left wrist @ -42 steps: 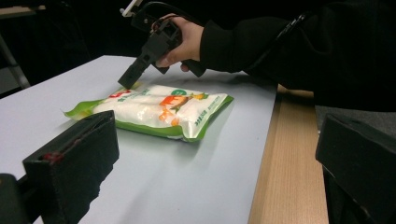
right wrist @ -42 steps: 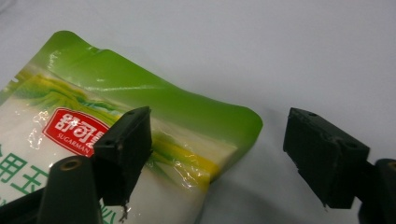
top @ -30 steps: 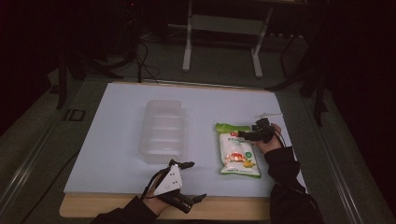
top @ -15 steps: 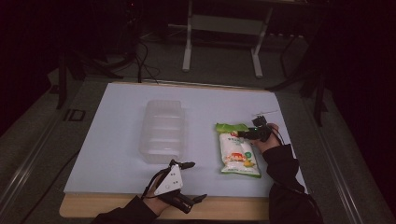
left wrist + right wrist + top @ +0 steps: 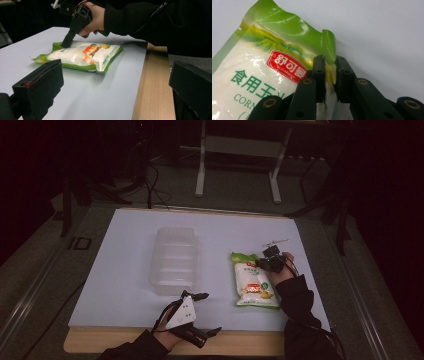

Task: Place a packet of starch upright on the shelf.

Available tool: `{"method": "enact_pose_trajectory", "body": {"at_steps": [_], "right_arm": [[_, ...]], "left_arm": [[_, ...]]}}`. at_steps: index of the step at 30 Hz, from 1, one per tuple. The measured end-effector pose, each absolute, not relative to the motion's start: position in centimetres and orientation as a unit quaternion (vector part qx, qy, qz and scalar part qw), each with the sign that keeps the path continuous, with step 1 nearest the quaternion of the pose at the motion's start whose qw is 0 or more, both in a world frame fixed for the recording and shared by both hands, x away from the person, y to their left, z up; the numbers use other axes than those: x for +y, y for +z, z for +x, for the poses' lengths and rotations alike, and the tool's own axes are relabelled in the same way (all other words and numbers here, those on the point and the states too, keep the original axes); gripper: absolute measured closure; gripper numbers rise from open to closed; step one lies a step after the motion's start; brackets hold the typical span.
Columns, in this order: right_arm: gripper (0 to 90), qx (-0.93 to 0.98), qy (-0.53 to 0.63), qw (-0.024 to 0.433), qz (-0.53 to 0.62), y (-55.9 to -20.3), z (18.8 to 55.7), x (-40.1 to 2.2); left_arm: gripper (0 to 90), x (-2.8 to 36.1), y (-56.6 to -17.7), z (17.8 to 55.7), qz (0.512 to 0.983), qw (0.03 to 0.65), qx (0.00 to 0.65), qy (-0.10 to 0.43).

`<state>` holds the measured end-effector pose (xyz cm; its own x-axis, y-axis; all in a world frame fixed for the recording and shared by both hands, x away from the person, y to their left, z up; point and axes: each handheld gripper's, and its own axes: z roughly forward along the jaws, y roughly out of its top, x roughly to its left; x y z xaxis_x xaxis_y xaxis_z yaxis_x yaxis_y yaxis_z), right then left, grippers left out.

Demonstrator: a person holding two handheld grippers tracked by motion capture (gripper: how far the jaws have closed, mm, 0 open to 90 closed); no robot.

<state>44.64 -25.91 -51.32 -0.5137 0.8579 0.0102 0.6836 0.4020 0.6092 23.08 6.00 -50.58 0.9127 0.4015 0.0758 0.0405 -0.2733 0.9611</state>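
A green and white bag of corn starch [image 5: 252, 282] lies flat on the white table top [image 5: 125, 250], right of centre. My right gripper [image 5: 264, 262] is at the bag's far end. Its jaws have just been closing and now pinch a folded green corner of the bag [image 5: 262, 72] between the pads of the right gripper [image 5: 330, 62]. In the left gripper view the bag [image 5: 82, 53] still rests on the table under the right gripper [image 5: 67, 41]. My left gripper [image 5: 211, 313] hovers near the table's front edge, open, with nothing between the jaws of the left gripper [image 5: 117, 72].
A clear plastic lidded container [image 5: 174, 260] stands left of the bag, mid-table. The wooden table edge [image 5: 155, 85] runs along the front. A metal stand [image 5: 237, 165] and cables are on the dark floor beyond the table.
My right gripper has shifted a little to the left and closed its jaws on the bag's far corner. The left gripper has stayed where it was.
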Motion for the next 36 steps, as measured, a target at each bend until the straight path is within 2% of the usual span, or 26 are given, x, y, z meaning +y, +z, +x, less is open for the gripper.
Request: {"method": "enact_pose_trajectory", "body": {"at_steps": [13,25,30,36], "right_arm": [[81.5,0.816,0.312,0.155,0.462,-49.7,44.0,-26.3],[81.9,0.803,0.377,0.154,0.435,-46.3,41.6,-26.6],[82.0,0.803,0.395,0.165,0.415,-44.7,40.2,-26.5],[82.1,0.803,0.411,0.173,0.394,-43.3,38.7,-26.4]], "left_arm": [[0.0,6.1,-50.5,23.2,0.784,0.584,0.146,0.154],[0.0,6.2,-50.1,23.5,0.772,0.587,0.176,0.17],[0.0,6.1,-49.4,23.6,0.773,0.586,0.194,0.146],[0.0,5.6,-48.9,23.5,0.775,0.585,0.192,0.142]]}}
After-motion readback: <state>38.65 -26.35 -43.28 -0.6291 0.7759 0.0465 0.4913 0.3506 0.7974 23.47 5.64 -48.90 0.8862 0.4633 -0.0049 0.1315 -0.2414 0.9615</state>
